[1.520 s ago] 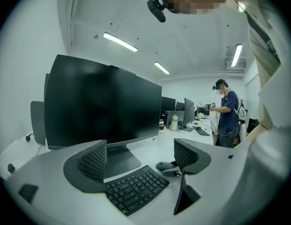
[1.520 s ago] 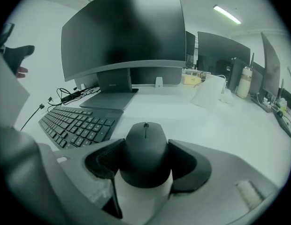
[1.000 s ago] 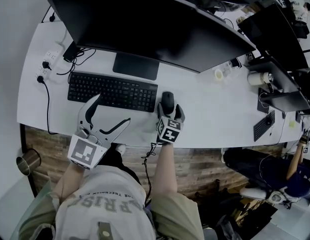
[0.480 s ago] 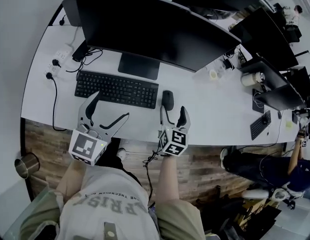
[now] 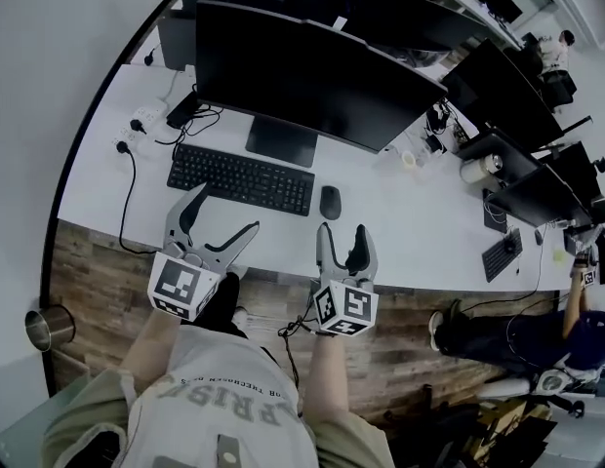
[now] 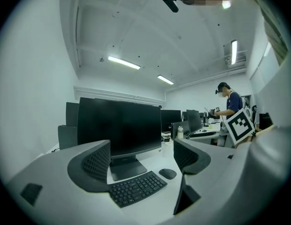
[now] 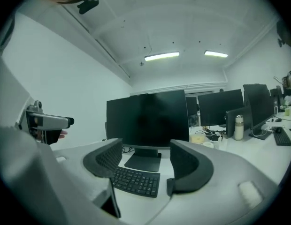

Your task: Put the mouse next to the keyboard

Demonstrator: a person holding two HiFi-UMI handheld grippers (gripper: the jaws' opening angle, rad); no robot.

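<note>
Holding the left tongs (image 5: 227,211) and the right tongs (image 5: 342,232) side by side over the near edge of the white desk (image 5: 420,232), we are keeping both pairs of jaws apart and empty. The right pair has just been closing a little, with nothing between its jaws.

The head view is showing us both tools together, touching nothing on the desk. The left gripper view is framing the mouse (image 5: 330,203) between its jaws. The right gripper view is giving us only the keyboard (image 5: 241,179), since its own right jaw is covering the spot where the mouse lies.

The mouse, dark and oval, is lying flat just beside the keyboard's right end, with a narrow strip of desk showing between them. Behind both, a wide black monitor (image 5: 312,81) is standing on its foot.

A power strip (image 5: 137,123) with cables is lying at the desk's far left. A metal cup (image 5: 49,328) is sitting off the desk at lower left. At a far desk, a person (image 6: 227,104) is standing among more screens, and a pale bottle (image 7: 238,127) is standing to the right.
</note>
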